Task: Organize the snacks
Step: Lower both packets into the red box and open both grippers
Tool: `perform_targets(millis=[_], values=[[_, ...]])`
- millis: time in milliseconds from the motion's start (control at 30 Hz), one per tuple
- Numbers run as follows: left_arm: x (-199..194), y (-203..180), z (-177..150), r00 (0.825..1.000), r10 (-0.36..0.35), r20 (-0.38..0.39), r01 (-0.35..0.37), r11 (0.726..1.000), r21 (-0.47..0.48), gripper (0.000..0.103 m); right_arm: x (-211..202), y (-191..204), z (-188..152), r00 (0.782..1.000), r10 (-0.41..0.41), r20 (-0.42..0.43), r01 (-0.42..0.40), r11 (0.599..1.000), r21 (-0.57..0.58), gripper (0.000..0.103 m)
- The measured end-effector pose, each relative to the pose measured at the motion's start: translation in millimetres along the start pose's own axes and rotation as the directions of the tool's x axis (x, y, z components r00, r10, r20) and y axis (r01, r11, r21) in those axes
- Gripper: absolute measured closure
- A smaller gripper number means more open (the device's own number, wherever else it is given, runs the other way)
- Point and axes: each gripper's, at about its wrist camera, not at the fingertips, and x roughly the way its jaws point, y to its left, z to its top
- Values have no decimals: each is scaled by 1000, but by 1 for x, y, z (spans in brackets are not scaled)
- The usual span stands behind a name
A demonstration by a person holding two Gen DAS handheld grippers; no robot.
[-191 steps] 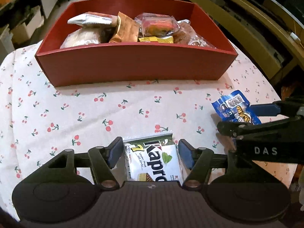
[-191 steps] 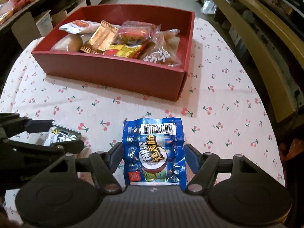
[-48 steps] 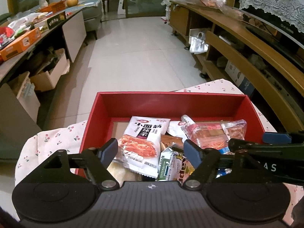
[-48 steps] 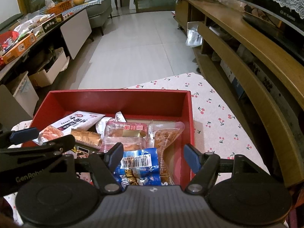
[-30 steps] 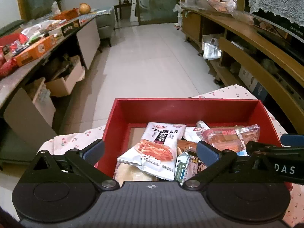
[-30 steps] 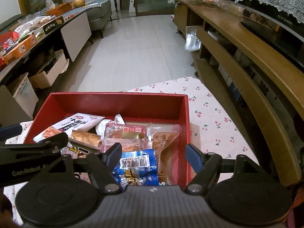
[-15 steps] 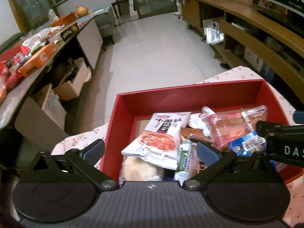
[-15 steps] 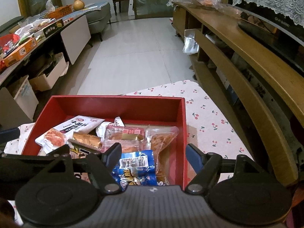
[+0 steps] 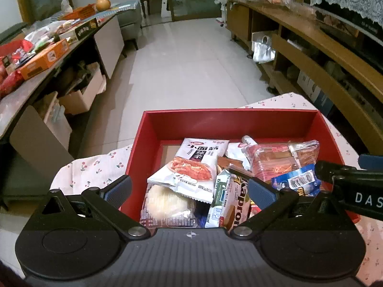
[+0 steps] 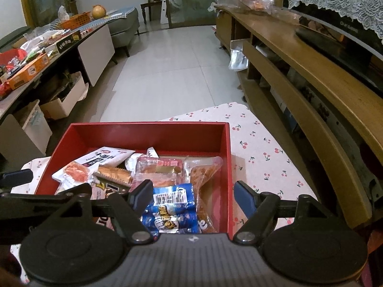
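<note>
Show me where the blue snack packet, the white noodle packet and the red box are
blue snack packet (image 10: 171, 211), right wrist view, on its printed front below the barcode.
white noodle packet (image 9: 191, 167), left wrist view, on the food photo.
red box (image 9: 227, 124), left wrist view, on the far inner wall.

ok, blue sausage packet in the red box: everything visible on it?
The blue sausage packet is glossy plastic film with a white barcode label at its far end and yellow lettering mid-pack. It lies flat in the red box, at the near right, atop a clear-wrapped orange snack. The right gripper is open above it; its fingers look clear of the packet.
</note>
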Motion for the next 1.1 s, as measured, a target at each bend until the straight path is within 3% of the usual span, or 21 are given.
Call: perform_targets(millis=[1100], values=[[-14, 8, -8, 996, -86, 6, 86, 993, -75, 0, -11, -1, -10, 1000, -14, -5, 15, 1000, 7, 24]])
